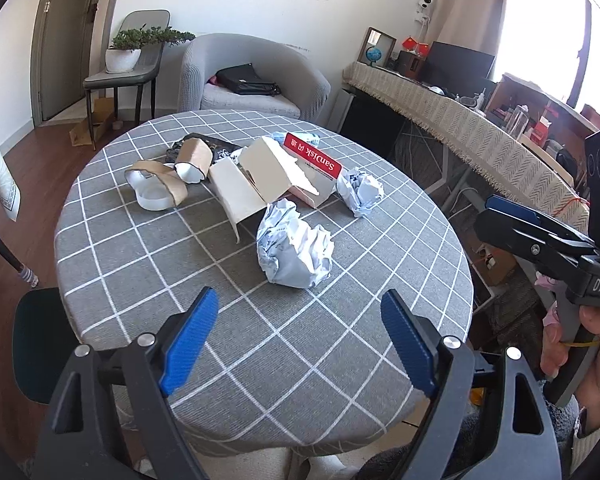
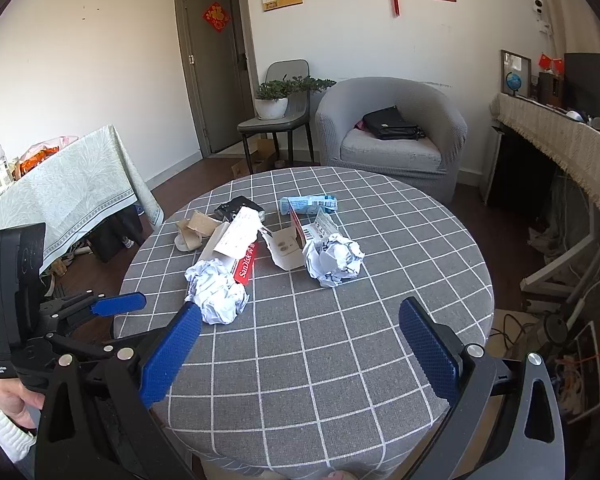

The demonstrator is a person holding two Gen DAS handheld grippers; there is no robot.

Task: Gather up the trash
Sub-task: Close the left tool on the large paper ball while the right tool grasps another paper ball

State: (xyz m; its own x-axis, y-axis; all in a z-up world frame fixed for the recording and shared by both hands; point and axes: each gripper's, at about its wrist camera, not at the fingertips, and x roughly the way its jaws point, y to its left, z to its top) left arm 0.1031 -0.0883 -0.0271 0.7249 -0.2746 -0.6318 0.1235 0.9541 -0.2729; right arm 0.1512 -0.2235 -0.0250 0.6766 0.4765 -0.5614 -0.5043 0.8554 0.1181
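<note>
Trash lies on a round table with a grey checked cloth (image 1: 284, 344). A crumpled white paper ball (image 1: 296, 246) (image 2: 217, 292) lies nearest. A second paper ball (image 1: 359, 192) (image 2: 334, 260) lies to its right. Behind them lie an opened SanDisk cardboard box (image 1: 276, 172) (image 2: 244, 252), crushed paper cups (image 1: 160, 184) (image 2: 194, 230), a dark wrapper (image 1: 204, 144) (image 2: 238, 208) and a light blue packet (image 2: 310, 203). My left gripper (image 1: 300, 344) is open and empty above the near table edge. My right gripper (image 2: 300, 356) is open and empty, right of the left one.
A grey armchair (image 2: 392, 132) with a black bag stands behind the table. A chair with a potted plant (image 2: 274, 100) is beside it. A covered side table (image 2: 60, 192) is to the left and a long cloth-covered desk (image 1: 460, 120) to the right.
</note>
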